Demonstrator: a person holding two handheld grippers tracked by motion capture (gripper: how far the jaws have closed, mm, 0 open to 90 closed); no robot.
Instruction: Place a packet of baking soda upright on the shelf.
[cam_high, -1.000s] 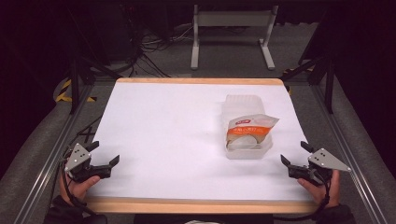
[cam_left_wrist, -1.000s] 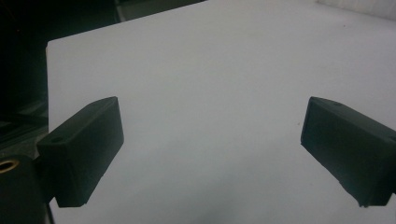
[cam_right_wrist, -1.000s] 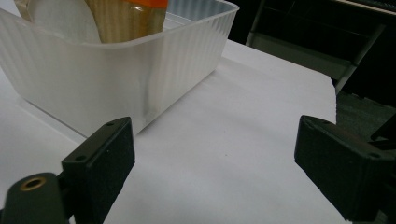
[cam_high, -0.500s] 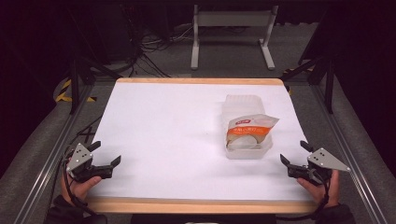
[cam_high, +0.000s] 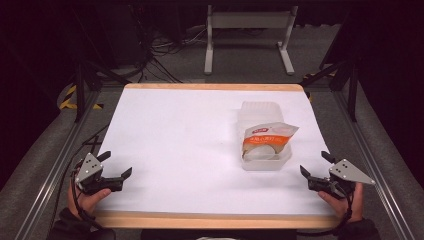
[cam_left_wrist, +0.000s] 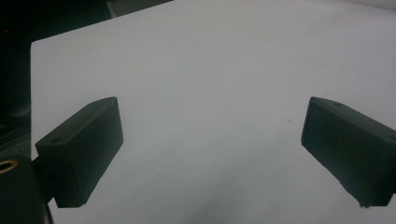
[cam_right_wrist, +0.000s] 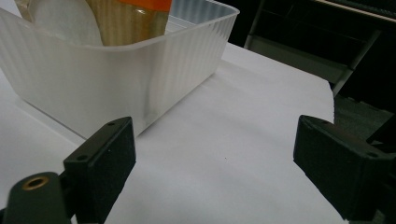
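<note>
Looked down on a white bench (cam_high: 175, 130) with a pale wooden edge, set in a dark room. Held 2 claws low at the near corners, well apart from each other, 1 in each hand. Had the left claw (cam_high: 118, 163) at the near left corner, spread wide and pinching nothing, with bare white bench between its jaws in the left gripper view. Had the right claw (cam_high: 313, 162) at the near right corner, likewise spread wide and empty. Found 1 translucent plastic tub (cam_high: 265, 164) on the right half of the bench, near the right claw but apart from it. Found 1 orange and white pouch (cam_high: 267, 137) standing tilted inside the tub, its top poking above the rim. Caught, in the right gripper view, the tub's ribbed wall just ahead and left of the jaws, touching neither. Read as the opening step: an approach to the tub and pouch, with nothing gripped yet. Called next, on this reading, for moving the right claw forward and inward, setting its spread jaws across the pouch's top edge or the tub's wall, then closing gently, since the thin plastic would probably flex and the light tub might slide on the smooth surface. Left the left claw free to steady the tub.
</note>
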